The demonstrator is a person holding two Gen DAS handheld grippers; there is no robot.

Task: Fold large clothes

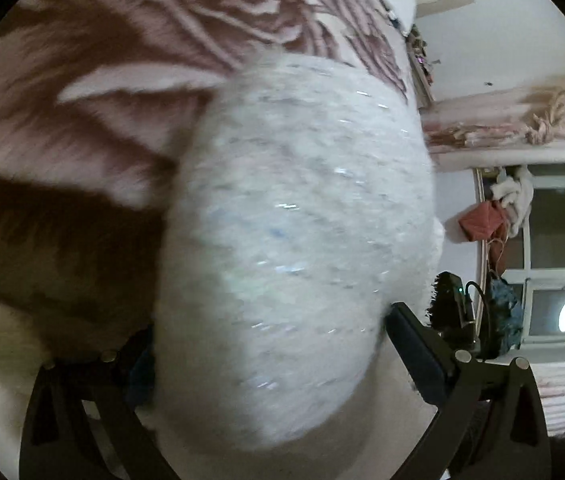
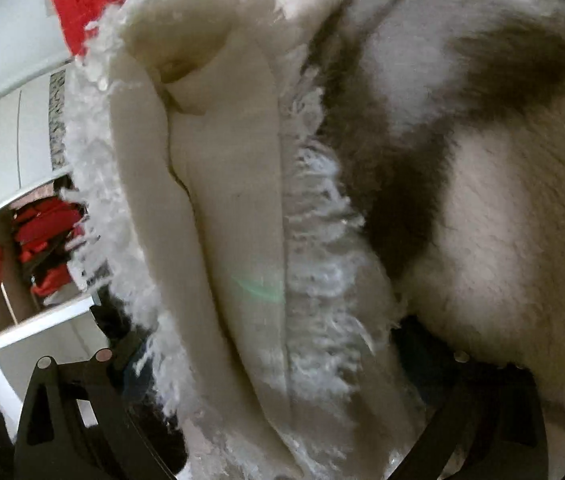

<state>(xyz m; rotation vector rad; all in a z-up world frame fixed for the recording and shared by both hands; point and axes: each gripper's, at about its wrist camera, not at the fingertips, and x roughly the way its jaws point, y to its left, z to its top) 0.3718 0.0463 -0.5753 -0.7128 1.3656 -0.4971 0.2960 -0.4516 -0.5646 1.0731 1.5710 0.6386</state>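
- Left wrist view: our left gripper point(image 1: 274, 344) clamps the fuzzy white sparkly knit garment point(image 1: 298, 240) over a brown-and-pink patterned plush blanket point(image 1: 82, 120).
- Right wrist view alone reveals its cream lining point(image 2: 234, 208); our right gripper point(image 2: 266, 360) pinches that fringed edge.

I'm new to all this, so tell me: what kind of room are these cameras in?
Most likely a bedroom in a home. A plush brown-and-cream blanket spreads under the fuzzy white garment, a window has clothes piled beside it, and red clothes sit in an open wardrobe.
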